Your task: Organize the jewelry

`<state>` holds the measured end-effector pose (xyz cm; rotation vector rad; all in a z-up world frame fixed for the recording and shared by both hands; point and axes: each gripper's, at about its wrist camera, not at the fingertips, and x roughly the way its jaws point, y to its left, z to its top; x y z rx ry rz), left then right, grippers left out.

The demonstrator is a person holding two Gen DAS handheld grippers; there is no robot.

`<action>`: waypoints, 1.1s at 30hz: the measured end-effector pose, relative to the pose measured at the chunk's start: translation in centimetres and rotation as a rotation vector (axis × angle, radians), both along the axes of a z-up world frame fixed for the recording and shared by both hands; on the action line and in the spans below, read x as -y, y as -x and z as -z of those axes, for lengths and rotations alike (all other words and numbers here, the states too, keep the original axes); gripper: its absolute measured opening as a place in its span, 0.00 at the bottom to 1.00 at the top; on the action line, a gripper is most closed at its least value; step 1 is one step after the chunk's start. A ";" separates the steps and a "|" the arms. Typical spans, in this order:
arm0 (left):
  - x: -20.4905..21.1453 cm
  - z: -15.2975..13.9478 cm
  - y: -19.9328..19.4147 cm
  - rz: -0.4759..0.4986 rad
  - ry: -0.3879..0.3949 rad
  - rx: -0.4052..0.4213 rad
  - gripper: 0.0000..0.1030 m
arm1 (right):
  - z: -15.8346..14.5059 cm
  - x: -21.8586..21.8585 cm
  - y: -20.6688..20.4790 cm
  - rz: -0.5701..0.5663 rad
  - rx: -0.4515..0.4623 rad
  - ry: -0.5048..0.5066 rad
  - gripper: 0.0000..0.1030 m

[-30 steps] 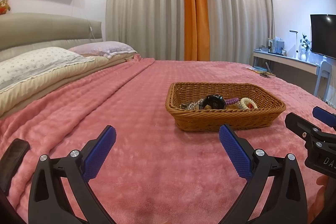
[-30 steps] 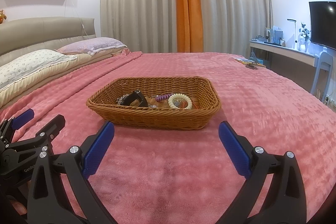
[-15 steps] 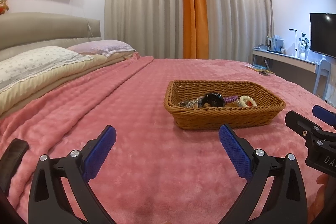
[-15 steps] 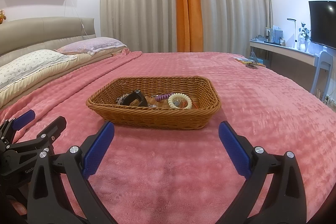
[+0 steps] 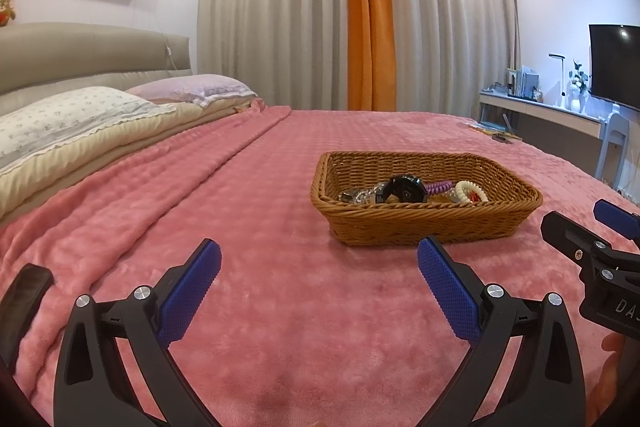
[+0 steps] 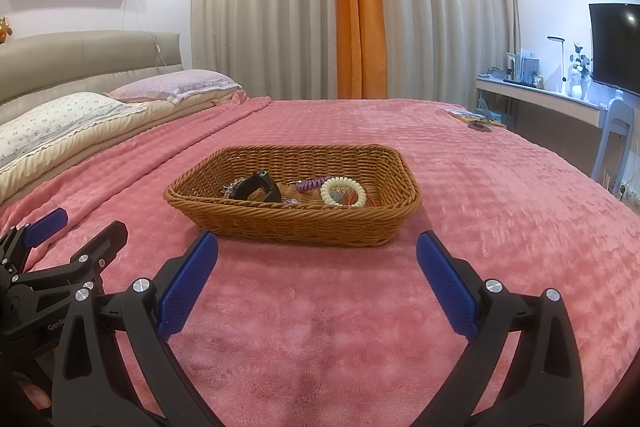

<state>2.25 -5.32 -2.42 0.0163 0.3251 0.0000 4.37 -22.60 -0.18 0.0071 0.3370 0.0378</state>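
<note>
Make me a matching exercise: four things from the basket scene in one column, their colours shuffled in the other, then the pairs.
Things
1. basket
2. coil bracelet
3. spiral hair tie
4. blanket

Colours
A. pink
B. purple
C. brown
D. cream

Pairs: 1-C, 2-D, 3-B, 4-A
</note>
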 end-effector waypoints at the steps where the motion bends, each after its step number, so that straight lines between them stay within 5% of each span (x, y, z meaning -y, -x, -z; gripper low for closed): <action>1: 0.0 0.0 0.0 0.000 0.000 -0.001 0.93 | 0.0 0.0 0.0 0.000 0.000 0.000 0.92; 33: -0.1 0.0 -0.1 0.002 0.002 -0.006 0.93 | 0.0 0.0 0.0 0.000 0.000 -0.002 0.92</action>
